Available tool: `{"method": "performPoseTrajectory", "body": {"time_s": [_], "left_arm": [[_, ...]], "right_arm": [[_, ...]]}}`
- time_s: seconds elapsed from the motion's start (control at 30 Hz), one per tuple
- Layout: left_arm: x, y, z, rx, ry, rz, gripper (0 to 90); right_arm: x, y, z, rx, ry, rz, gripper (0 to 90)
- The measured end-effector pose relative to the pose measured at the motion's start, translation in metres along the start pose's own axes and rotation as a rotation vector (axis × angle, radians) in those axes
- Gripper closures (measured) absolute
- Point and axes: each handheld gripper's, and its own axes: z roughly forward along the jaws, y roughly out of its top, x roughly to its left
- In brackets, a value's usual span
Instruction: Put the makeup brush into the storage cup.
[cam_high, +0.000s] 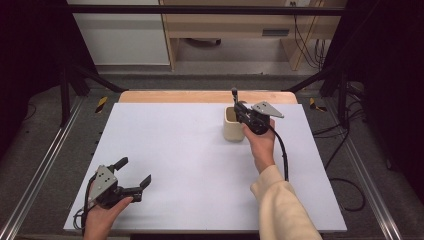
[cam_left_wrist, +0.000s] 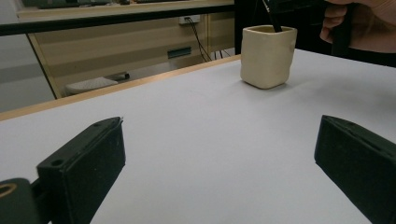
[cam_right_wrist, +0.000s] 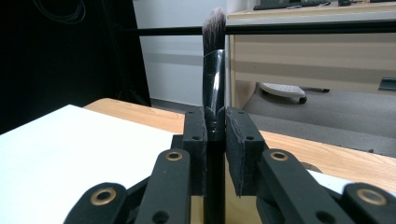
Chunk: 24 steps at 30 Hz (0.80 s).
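high view: a white table surface (cam_high: 200, 165) on a wooden tabletop whose bare edge shows along the far side. the cream cup (cam_high: 231, 124) stands upright near the far edge, right of centre, well apart from the left and near edges. the right gripper (cam_high: 235, 96), held in a hand with a pale sleeve (cam_high: 280, 205), sits just beside and above the cup's right rim, its jaws clamped narrow on a black-handled brush (cam_high: 234, 93) that stands upright over the cup. the left gripper (cam_high: 133, 171) rests low at the near-left corner, close to the near edge, jaws spread wide with nothing between them. the broad middle of the white surface, between the two grippers, lies open.

left gripper view: both jaws wide apart at the bottom corners; the cup (cam_left_wrist: 268, 56) stands beyond them on the far right, the dark brush handle (cam_left_wrist: 272, 18) dipping into its mouth, the other hand (cam_left_wrist: 369, 25) just beside it.

right gripper view: the jaws pinch the glossy handle of the brush (cam_right_wrist: 214, 88), bristles pointing up; the wooden far edge (cam_right_wrist: 140, 112) runs close behind.
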Motion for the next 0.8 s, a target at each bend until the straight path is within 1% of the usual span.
{"method": "performPoseTrajectory", "body": {"time_s": [0.33, 0.57, 0.63, 0.73, 0.8], "left_arm": [[-0.001, 0.0, 0.001, 0.001, -0.003, 0.005, 1.4], [-0.001, 0.0, 0.001, 0.001, -0.002, 0.005, 1.5], [-0.001, 0.0, 0.001, 0.001, -0.002, 0.006, 1.4], [0.0, 0.0, 0.0, 0.001, -0.001, 0.005, 1.4], [0.0, 0.0, 0.0, 0.0, 0.001, 0.004, 1.4]], "right_arm": [[0.0, 0.003, -0.009, 0.009, 0.007, -0.019, 79.2], [0.004, 0.006, -0.015, 0.011, 0.02, -0.023, 78.6], [0.005, 0.007, -0.017, 0.012, 0.02, -0.035, 78.4], [0.006, 0.01, -0.019, 0.011, 0.024, -0.038, 77.3], [0.007, 0.011, -0.02, 0.013, 0.022, -0.041, 75.0]]}}
